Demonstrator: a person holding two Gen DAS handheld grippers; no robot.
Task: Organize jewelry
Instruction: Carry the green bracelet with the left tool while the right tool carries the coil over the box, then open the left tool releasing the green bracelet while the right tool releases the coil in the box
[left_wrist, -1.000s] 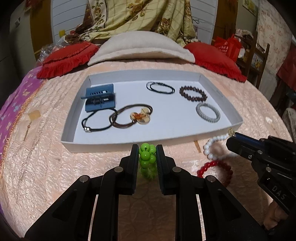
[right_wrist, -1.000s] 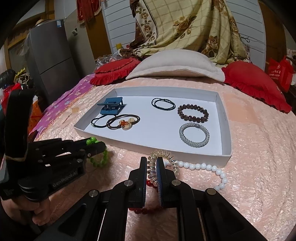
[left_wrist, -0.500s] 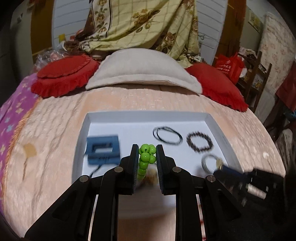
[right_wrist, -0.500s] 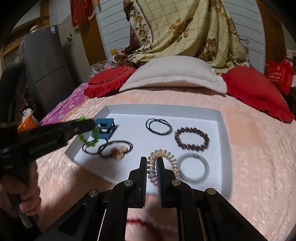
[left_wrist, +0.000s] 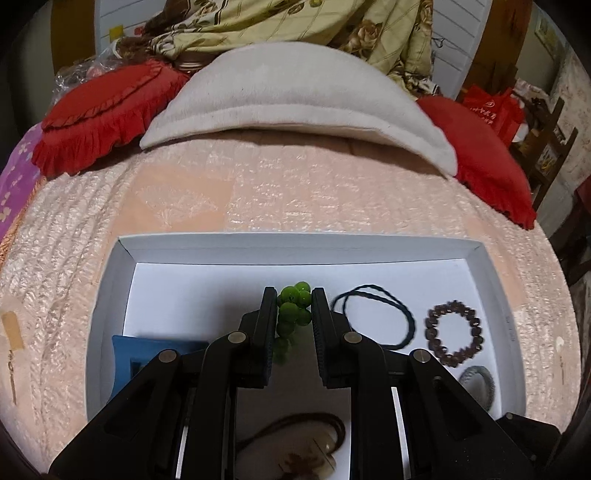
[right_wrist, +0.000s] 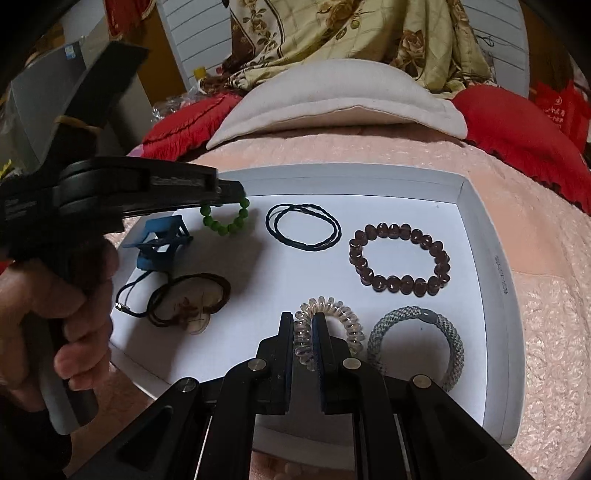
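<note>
Both grippers hang over the white tray (right_wrist: 476, 236) — the left gripper (left_wrist: 294, 306) pinching the green bead bracelet (right_wrist: 225, 221) near the far-left corner, the right gripper (right_wrist: 303, 332) clamped on the clear coil tie (right_wrist: 332, 314) by the near edge. Let go carelessly and either could tangle with neighbouring bands.

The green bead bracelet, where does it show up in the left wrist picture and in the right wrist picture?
Left wrist view: the green bead bracelet sits at centre, pinched in the left gripper, over the white tray.
Right wrist view: upper left, hanging from the left gripper's tip, above the tray.
Shared landmark: the black hair tie loop, just right of the bracelet in both views.
</note>
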